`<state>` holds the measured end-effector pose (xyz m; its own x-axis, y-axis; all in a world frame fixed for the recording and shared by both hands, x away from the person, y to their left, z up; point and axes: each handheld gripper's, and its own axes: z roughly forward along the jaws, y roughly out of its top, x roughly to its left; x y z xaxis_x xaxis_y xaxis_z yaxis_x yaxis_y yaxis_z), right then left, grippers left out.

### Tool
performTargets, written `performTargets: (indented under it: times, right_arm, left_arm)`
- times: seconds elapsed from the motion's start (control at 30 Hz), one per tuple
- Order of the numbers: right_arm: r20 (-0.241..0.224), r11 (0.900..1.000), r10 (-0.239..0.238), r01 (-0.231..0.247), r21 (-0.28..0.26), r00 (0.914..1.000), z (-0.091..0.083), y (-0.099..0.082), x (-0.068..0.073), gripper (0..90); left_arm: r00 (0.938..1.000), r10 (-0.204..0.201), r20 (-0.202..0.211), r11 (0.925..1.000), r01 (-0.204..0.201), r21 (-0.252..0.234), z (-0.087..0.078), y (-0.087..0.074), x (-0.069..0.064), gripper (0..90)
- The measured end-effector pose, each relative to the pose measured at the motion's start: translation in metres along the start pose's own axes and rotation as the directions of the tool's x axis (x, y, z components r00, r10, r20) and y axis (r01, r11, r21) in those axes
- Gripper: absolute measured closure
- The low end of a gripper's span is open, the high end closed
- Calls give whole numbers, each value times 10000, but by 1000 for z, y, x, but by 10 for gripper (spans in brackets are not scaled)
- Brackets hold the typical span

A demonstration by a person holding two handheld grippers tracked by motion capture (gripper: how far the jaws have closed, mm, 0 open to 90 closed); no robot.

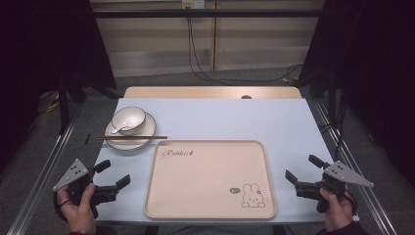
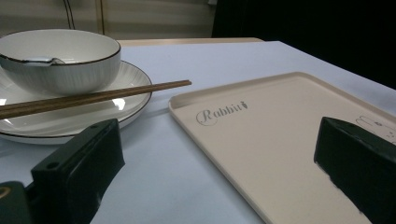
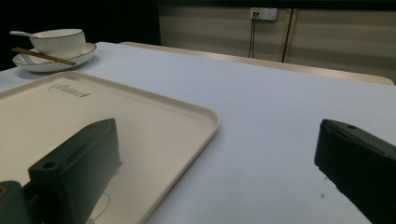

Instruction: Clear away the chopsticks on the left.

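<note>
A cream tray (image 1: 210,205) with a rabbit drawing lies at the table's near middle; its rim shows in the left gripper view (image 2: 224,88) and the right gripper view (image 3: 205,112). Behind its left corner a white bowl (image 1: 128,119) holding a spoon (image 1: 116,129) sits on a white plate (image 1: 147,128), with brown chopsticks (image 1: 130,137) laid across the plate. The bowl (image 2: 60,60) and chopsticks (image 2: 93,98) are close in the left gripper view. My left gripper (image 1: 113,173) stands open left of the tray, holding nothing. My right gripper (image 1: 303,168) stands open right of the tray, also holding nothing.
A pale blue mat (image 1: 220,117) covers the wooden table (image 1: 210,92). Metal rails (image 1: 41,166) run along both sides of the table. Cables (image 1: 195,58) hang down the back wall to the floor. Dark curtains flank the scene.
</note>
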<state>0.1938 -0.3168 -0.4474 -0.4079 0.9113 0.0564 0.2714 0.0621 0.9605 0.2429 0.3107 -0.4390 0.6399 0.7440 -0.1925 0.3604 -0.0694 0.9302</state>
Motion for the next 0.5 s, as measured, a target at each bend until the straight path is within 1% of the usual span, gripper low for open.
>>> performTargets:
  times: [0.03,0.07,0.1,0.13,0.17,0.2,0.23,0.27,0.3,0.33,0.4,0.43,0.5]
  right_arm:
    - [-6,10000,26,-26,8,10000,0,0,0,0]
    - [-6,10000,26,-26,8,10000,0,0,0,0]
    - [-39,9999,132,-132,24,9999,1,0,1,0]
    - [-39,9999,132,-132,24,9999,1,0,1,0]
    - [-49,10000,-10,10,-8,10000,2,0,2,0]
    - [-49,10000,-10,10,-8,10000,2,0,2,0]
    - [-142,10000,71,-71,7,9999,2,0,1,1]
    - [-142,10000,71,-71,7,9999,2,0,1,1]
    - [-134,9999,143,-143,-10,9998,2,-1,1,4]
    - [-178,9998,205,-205,-7,9996,1,-1,1,7]
    - [-204,9998,187,-188,-36,9996,2,0,1,7]
    - [-292,9999,109,-109,-7,9995,2,0,1,6]
    - [-312,10000,47,-46,33,9995,3,-1,2,6]
  left_arm:
    - [10000,24,-63,10000,-24,27,0,0,1,12]
    - [10000,24,-63,10000,-24,27,0,0,1,12]
    - [10000,-21,-12,10000,21,20,-1,0,1,12]
    - [10000,-21,-12,10000,21,20,-1,0,1,12]
    - [10000,-17,0,10000,17,15,-1,0,1,12]
    - [10000,-47,63,10000,47,0,-1,0,1,12]
    - [9999,-78,89,10000,78,14,-2,0,1,12]
    - [9999,-99,31,9999,99,60,-2,0,1,12]
    - [9998,-13,222,9997,8,227,-2,1,2,12]
    - [9994,-42,330,9996,32,286,-3,1,3,12]
    - [9991,-84,421,9994,69,341,-4,1,4,14]
    - [9991,-31,417,9994,16,354,-5,3,6,17]
    - [9987,50,500,9990,-73,448,-6,5,8,31]
